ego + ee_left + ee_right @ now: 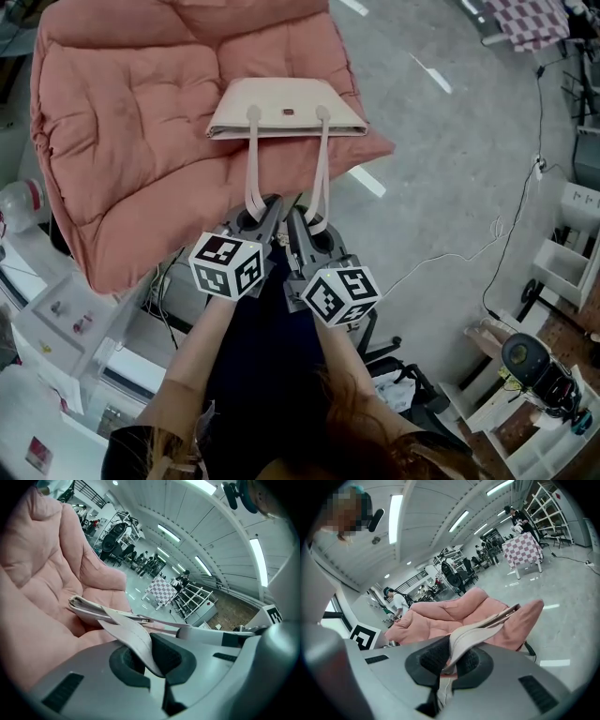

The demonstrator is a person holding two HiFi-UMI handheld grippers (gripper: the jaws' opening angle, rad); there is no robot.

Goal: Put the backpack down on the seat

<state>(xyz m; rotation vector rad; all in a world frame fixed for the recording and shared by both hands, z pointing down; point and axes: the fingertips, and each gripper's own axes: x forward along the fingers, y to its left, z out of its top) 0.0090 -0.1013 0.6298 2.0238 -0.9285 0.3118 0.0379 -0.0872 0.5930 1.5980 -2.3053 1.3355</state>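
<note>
A beige bag with two long straps is over the pink cushioned seat, near its front right edge. Whether it rests on the cushion I cannot tell. My left gripper is shut on the left strap, and my right gripper is shut on the right strap. The two grippers are side by side, just in front of the seat. In the left gripper view the strap runs from the bag down between the pads. In the right gripper view the other strap is pinched the same way, with the seat behind it.
Clear plastic boxes stand at the left below the seat. A white cable trails over the grey floor on the right. White shelving and a table with a checkered cloth stand at the right side.
</note>
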